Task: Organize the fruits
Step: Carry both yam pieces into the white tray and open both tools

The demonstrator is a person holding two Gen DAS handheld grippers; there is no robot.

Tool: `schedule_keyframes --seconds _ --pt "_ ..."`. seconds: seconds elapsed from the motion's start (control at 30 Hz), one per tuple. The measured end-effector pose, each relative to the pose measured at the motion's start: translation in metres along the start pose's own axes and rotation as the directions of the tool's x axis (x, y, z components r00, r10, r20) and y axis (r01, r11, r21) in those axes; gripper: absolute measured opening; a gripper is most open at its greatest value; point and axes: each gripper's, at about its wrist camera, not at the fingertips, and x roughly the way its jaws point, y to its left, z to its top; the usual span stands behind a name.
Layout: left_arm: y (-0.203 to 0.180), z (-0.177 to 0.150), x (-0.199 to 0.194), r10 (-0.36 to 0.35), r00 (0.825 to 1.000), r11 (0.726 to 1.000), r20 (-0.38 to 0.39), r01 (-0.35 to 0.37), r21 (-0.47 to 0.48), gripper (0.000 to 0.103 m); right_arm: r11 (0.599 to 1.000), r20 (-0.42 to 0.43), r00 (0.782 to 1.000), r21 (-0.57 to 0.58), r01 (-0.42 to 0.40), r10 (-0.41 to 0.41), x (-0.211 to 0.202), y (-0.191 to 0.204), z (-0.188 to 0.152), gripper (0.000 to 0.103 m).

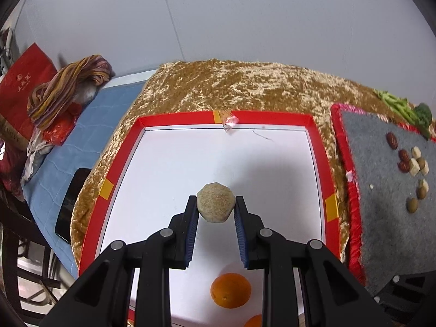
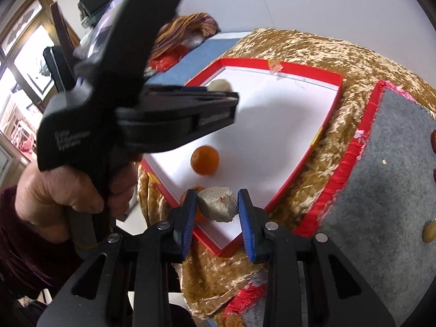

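Observation:
My left gripper (image 1: 216, 200) is shut on a tan octagonal piece (image 1: 216, 207), held above the white tray (image 1: 169, 163) with a red rim. Below it on the tray lies an orange (image 1: 230, 290), and a second orange (image 1: 253, 322) peeks in at the bottom edge. My right gripper (image 2: 217, 193) is shut on a rough tan lump (image 2: 218, 204) over the tray's near corner (image 2: 226, 245). In the right wrist view one orange (image 2: 204, 160) lies on the tray, and a hand (image 2: 54, 199) holds the left gripper (image 2: 226, 96) with its tan piece (image 2: 219, 85).
A grey mat (image 1: 381, 190) with a red border lies right of the tray, carrying red dates (image 1: 392, 140), brown round fruits (image 1: 412, 205) and white cubes. Green vegetables (image 1: 403, 106) sit behind it. A gold cloth (image 1: 231, 90) covers the table. A phone (image 1: 70, 204) and bundled cloth (image 1: 68, 90) lie at the left.

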Motion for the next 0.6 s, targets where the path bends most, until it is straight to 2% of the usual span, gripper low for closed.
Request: schedule_keyframes --seconds 0.27,0.37,0.53,0.6 --pt "-0.006 0.000 -0.005 0.045 0.999 0.999 0.028 -0.046 0.025 0.027 0.998 -0.026 0.999 -0.048 0.034 -0.036 0.005 0.008 -0.006 0.033" --pt "-0.006 0.001 -0.008 0.051 0.998 0.998 0.045 -0.052 0.020 0.028 0.998 -0.023 0.999 -0.052 0.038 -0.039 0.004 0.007 -0.006 0.038" --pt "-0.010 0.003 -0.015 0.080 0.993 0.996 0.087 -0.082 0.023 0.035 0.998 -0.001 0.999 -0.042 0.047 -0.047 -0.005 0.003 -0.005 0.042" --pt "-0.012 0.004 -0.019 0.084 0.990 0.996 0.111 -0.086 0.018 0.042 0.998 0.005 0.999 -0.039 0.051 -0.051 -0.009 0.000 -0.004 0.042"
